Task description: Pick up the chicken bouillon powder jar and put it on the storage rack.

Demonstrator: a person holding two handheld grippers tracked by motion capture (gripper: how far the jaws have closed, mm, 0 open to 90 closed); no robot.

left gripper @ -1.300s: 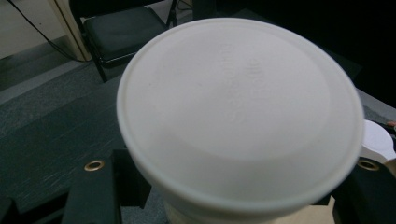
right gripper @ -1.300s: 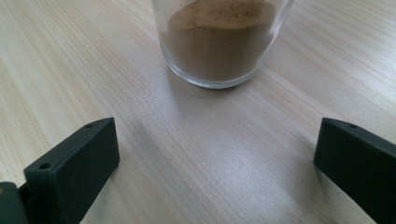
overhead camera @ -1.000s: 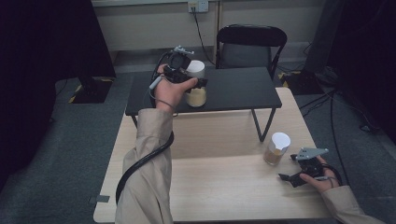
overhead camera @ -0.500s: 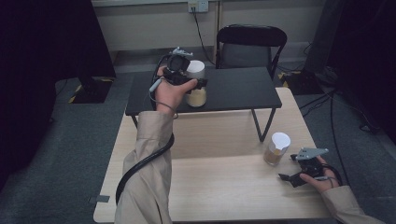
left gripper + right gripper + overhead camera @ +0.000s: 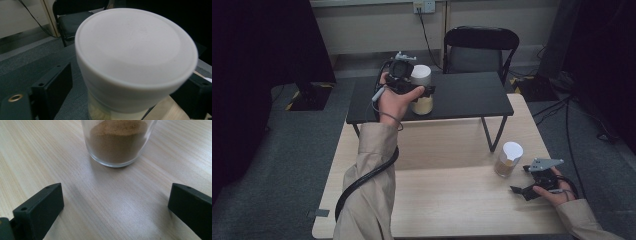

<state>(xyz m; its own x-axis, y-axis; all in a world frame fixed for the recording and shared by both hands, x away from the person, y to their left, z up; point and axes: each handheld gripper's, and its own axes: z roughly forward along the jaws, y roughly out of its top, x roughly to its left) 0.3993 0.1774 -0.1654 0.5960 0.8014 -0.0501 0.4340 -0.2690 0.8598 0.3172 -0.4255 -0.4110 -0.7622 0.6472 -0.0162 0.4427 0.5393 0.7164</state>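
The white-lidded jar [image 5: 422,90] stands on the black shelf [image 5: 472,97], between the left gripper [image 5: 414,90]'s jaws, which have just been opening and no longer press it. A careless withdrawal could tip it. The right gripper [image 5: 524,187] rests open near the 2nd jar [image 5: 508,159].

Near surface: pale wood [image 5: 437,200]; a white-lidded jar of brown powder [image 5: 508,160] stood at its right.
Far surface: a low black stand [image 5: 467,97] rested on the wood's far edge, carrying a white-lidded jar [image 5: 422,95].
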